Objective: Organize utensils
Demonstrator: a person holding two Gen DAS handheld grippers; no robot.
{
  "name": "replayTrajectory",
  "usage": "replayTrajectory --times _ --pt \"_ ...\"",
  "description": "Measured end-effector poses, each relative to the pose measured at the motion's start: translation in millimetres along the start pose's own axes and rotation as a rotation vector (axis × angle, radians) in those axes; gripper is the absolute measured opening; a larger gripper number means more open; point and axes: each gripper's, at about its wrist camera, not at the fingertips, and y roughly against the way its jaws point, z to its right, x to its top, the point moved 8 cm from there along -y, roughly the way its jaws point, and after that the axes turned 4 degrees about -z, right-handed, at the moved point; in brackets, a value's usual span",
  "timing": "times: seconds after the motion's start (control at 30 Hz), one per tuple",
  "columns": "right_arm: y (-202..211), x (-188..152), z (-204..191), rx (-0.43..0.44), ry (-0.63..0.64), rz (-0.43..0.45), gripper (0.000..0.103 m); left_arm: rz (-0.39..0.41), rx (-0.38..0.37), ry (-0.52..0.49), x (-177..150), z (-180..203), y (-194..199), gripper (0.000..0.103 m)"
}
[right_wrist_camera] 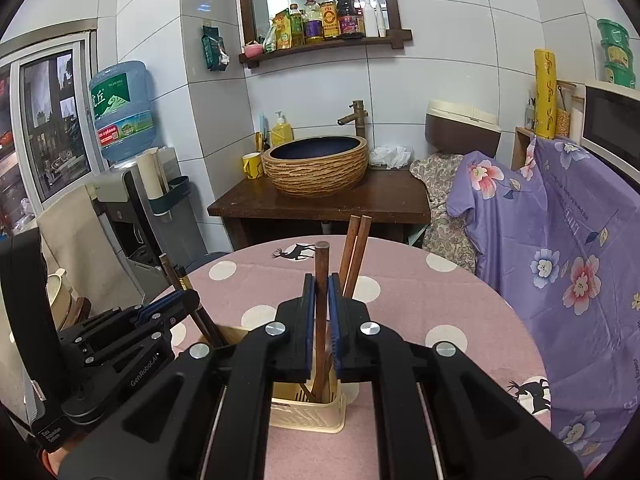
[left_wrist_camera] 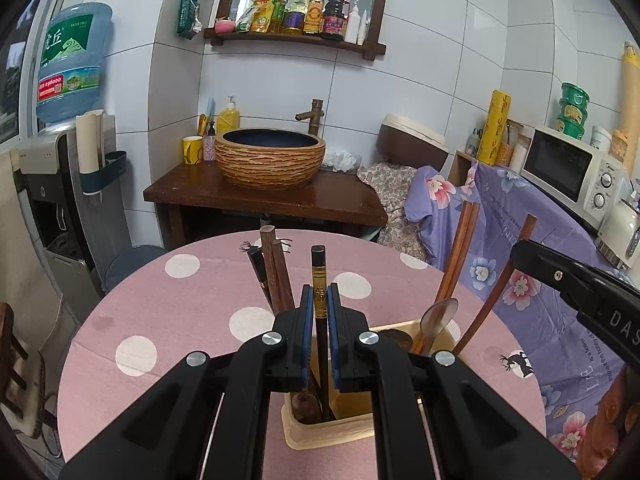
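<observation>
A cream utensil holder (left_wrist_camera: 332, 426) stands on the pink dotted table (left_wrist_camera: 180, 312), also in the right wrist view (right_wrist_camera: 308, 412). My left gripper (left_wrist_camera: 320, 300) is shut on a dark chopstick with an amber band (left_wrist_camera: 319, 280), whose lower end is inside the holder. Several brown chopsticks (left_wrist_camera: 276, 276) and a wooden spoon (left_wrist_camera: 434, 320) stand in the holder. My right gripper (right_wrist_camera: 322, 292) is shut on a brown wooden handle (right_wrist_camera: 321, 280) that reaches down into the holder. A pair of chopsticks (right_wrist_camera: 354, 252) leans behind it.
The left gripper's body (right_wrist_camera: 120, 340) sits at the left of the right wrist view; the right gripper's body (left_wrist_camera: 580, 288) shows at the right of the left wrist view. A purple floral cloth (right_wrist_camera: 560, 260) hangs right of the table. A sink counter (left_wrist_camera: 264, 192) stands behind.
</observation>
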Motion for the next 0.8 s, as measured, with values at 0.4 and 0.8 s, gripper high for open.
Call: replayTrajectory --times 0.4,0.8 --pt "46 -34 14 -0.074 -0.006 0.17 0.075 0.147 -0.007 -0.039 -25 -1 60 0.075" --pt "127 -186 8 -0.224 -0.015 0.294 0.095 0.313 0.079 0.021 -143 -25 143 0.098"
